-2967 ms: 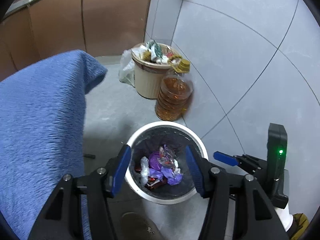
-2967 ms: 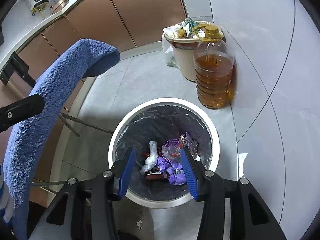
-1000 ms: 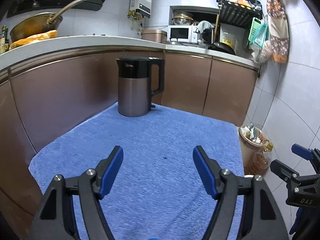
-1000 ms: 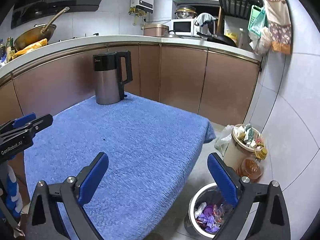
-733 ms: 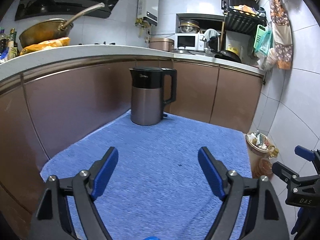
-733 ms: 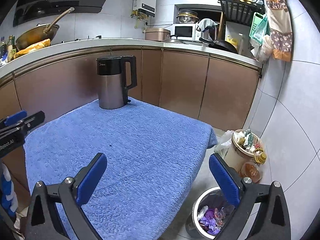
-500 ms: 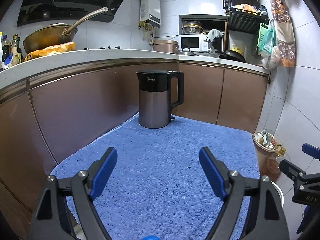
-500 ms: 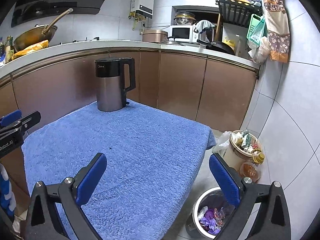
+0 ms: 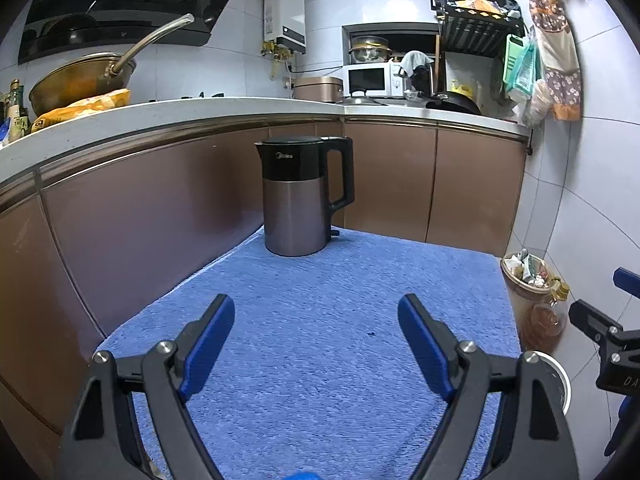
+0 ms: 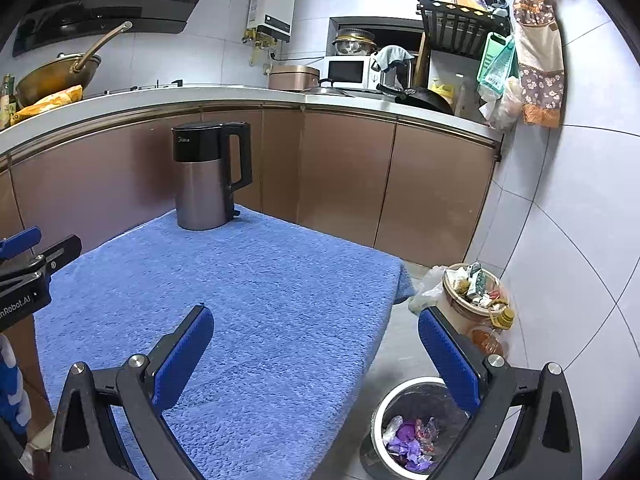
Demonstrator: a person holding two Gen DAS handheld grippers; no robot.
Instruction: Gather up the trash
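Note:
A white-rimmed trash bin [image 10: 384, 404] with a black liner stands on the floor at the table's right. It holds purple and clear wrappers [image 10: 404, 442]. Its rim also shows in the left wrist view [image 9: 560, 376]. My left gripper [image 9: 316, 332] is open and empty above the blue towel-covered table [image 9: 320, 360]. My right gripper [image 10: 316, 340] is open and empty, held over the table's right edge, above and left of the bin. I see no loose trash on the blue towel [image 10: 248, 300].
A black and steel kettle [image 9: 300, 196] stands at the table's far edge. A full beige waste bin [image 10: 468, 292] and an oil bottle [image 10: 492, 336] stand by the tiled wall. Brown cabinets [image 10: 360, 184] and a cluttered counter run behind.
Both grippers have lifted from over the trash bin and now face the table and kettle. Over the last second the views have risen and tilted up slightly. Both stay open.

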